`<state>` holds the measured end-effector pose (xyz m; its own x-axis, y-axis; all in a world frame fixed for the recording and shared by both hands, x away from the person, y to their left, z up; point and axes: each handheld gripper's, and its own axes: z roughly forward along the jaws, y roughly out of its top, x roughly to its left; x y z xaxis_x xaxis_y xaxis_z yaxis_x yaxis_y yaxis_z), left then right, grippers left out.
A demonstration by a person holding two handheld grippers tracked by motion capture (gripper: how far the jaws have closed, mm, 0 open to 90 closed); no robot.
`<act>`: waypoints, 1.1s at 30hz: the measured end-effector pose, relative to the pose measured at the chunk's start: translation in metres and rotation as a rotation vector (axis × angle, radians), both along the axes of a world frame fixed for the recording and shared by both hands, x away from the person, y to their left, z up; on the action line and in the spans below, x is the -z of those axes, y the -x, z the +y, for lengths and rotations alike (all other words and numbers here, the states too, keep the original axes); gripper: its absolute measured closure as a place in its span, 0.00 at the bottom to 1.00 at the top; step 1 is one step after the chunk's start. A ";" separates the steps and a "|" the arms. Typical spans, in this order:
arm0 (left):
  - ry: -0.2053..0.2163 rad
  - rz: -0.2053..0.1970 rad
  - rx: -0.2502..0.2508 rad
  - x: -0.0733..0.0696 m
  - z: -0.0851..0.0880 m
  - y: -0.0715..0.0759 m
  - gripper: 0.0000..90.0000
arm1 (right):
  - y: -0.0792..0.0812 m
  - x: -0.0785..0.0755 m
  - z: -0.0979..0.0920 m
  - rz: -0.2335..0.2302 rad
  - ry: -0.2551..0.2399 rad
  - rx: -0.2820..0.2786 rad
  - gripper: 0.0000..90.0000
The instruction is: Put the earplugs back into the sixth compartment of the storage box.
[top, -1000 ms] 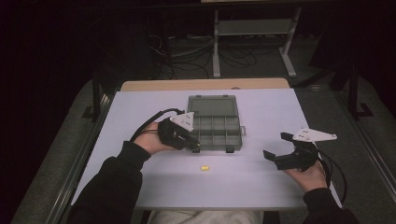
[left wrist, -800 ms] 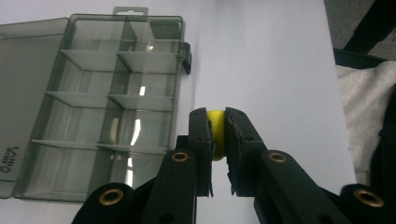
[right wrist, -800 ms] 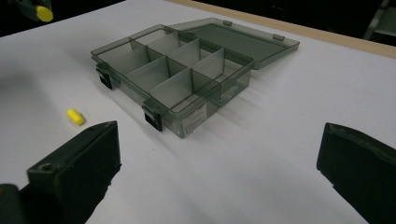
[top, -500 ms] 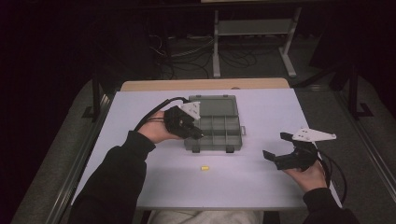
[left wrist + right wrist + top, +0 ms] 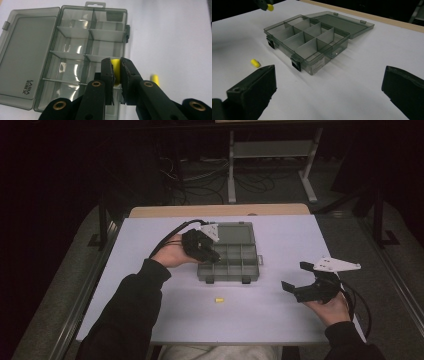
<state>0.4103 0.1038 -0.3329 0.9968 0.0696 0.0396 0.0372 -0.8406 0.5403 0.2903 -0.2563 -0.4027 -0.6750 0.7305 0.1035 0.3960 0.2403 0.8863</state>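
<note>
Gripping a small yellow piece (image 5: 115,70) between its closed jaws, the left gripper (image 5: 212,256) hangs over the open grey organiser box (image 5: 235,262), above the box's left-hand compartments near the front. Box lid (image 5: 27,55) lies flat, hinged back, on the far side. A 2nd yellow piece (image 5: 218,299) lies loose on the white table (image 5: 280,320), just in front of the box, apart from it. Right gripper (image 5: 296,277) rests well to the right, jaws wide apart, nothing between them.
</note>
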 end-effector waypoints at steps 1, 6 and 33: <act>-0.003 0.002 -0.002 0.002 -0.001 -0.001 0.90 | 0.000 0.000 0.000 0.000 0.000 -0.001 0.00; -0.019 0.001 -0.013 0.011 -0.002 -0.008 0.90 | 0.000 0.000 0.000 0.000 -0.004 0.000 0.00; -0.059 0.053 -0.036 0.055 -0.018 -0.024 0.90 | 0.000 0.000 -0.001 0.006 0.001 -0.004 0.00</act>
<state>0.4339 0.0855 -0.3880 0.9945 0.1044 -0.0079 0.0951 -0.8687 0.4861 0.2898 -0.2574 -0.4031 -0.6770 0.7282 0.1070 0.4002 0.2422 0.8838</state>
